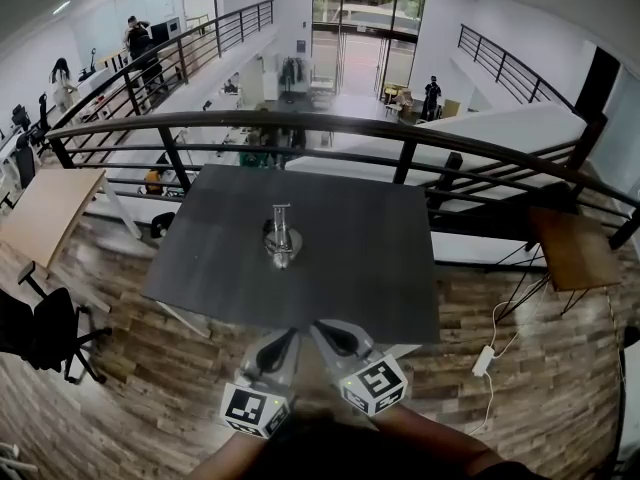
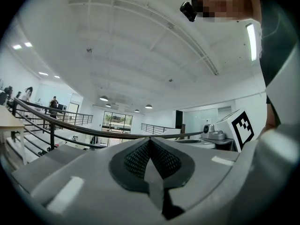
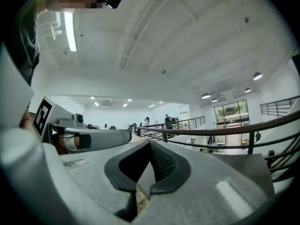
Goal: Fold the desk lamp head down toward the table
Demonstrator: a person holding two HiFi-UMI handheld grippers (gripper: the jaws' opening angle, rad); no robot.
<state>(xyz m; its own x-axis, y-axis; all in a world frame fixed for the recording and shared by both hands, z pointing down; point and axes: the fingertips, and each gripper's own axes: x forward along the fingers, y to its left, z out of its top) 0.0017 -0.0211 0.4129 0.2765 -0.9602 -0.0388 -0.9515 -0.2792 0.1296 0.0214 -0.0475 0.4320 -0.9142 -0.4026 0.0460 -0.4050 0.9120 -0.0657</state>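
Short of table (image 1: 330,268), tools (image 1: 290,334) (image 1: 319,326) closed, empty

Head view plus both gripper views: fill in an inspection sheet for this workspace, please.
Surface: dark table, only the lamp on it.
Job's things: desk lamp stands mid-table, and neither gripper touches it; how far its head is folded cannot be told from above.
Clutter: nothing seen on the table.
Grippers: left gripper and right gripper are both shut and empty, side by side at the table's near edge.
Cables: white cable lies on the wood floor, right of the table.
Surroundings: railing behind the table, wooden side table at right, black chair at left, people far off.
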